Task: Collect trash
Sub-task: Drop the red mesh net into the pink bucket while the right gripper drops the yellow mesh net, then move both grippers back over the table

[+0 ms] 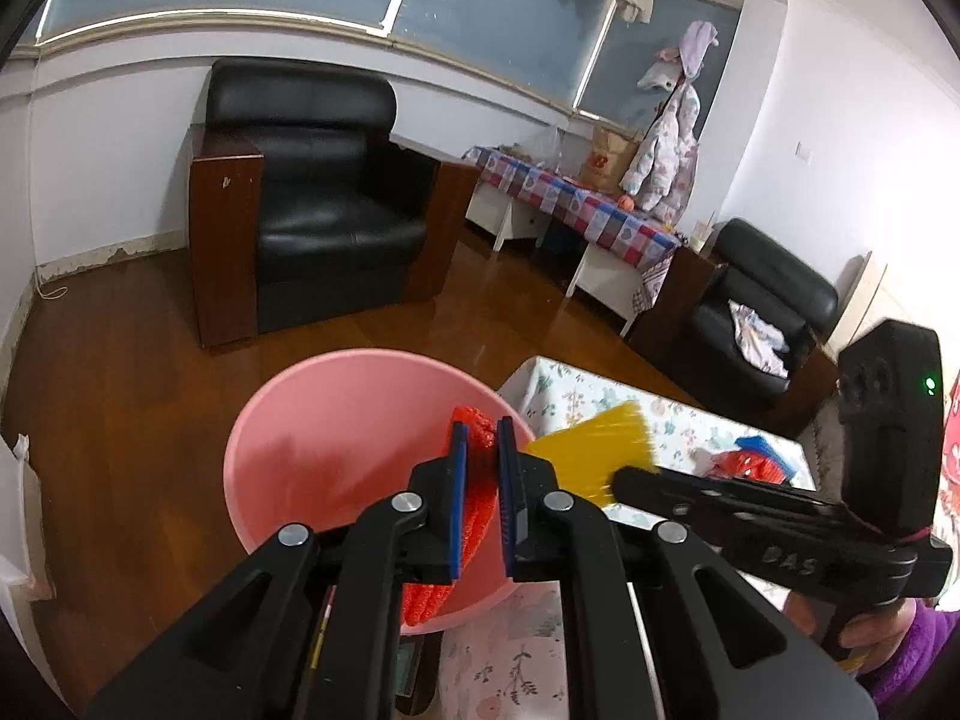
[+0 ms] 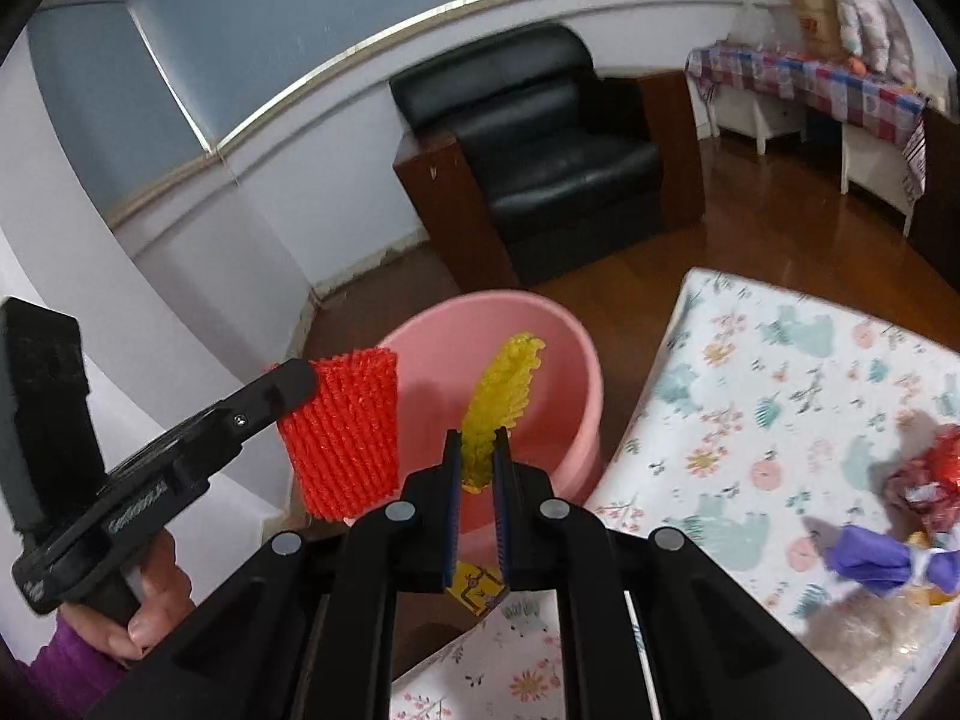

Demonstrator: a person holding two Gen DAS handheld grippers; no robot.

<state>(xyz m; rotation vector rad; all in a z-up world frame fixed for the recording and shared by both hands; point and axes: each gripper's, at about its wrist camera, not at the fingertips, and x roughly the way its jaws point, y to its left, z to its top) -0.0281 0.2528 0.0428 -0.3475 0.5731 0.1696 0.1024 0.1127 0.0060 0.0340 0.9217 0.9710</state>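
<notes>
- The left gripper (image 1: 482,444) pinches a red foam net (image 1: 477,435) between its blue-padded fingers (image 1: 459,468); the net hangs down past the pads, over the near side of the pink basin (image 1: 312,420).
- In the right wrist view the same red net (image 2: 345,432) hangs as a flat ribbed sheet from the tip of the left gripper (image 2: 294,384), just left of the pink basin (image 2: 564,360) and overlapping its left rim.
- The right gripper (image 2: 477,450) pinches a yellow foam net (image 2: 501,396) between its pads; the net stands up and leans to the right, in front of the basin's hollow.
- In the left wrist view that yellow net (image 1: 591,450) fans out from the tip of the right gripper (image 1: 624,477), just right of the basin's rim and above the near edge of the table.
- The basin stands on the wooden floor (image 1: 120,372), touching or just beside the left edge of the table with a floral cloth (image 2: 780,372); I cannot tell which.
- More trash lies on the cloth at the right: a red net bundle (image 2: 942,462), a purple wrapper (image 2: 870,558) near it, and a clear crumpled film (image 2: 864,630) on the near side. The left wrist view shows a red and blue heap (image 1: 750,462) there too.
- A black armchair (image 1: 318,198) stands on the far side of the basin, against the wall.
- A long bench with a checked cloth (image 1: 576,204) runs along the far right, with a second black armchair (image 1: 762,312) nearer.
</notes>
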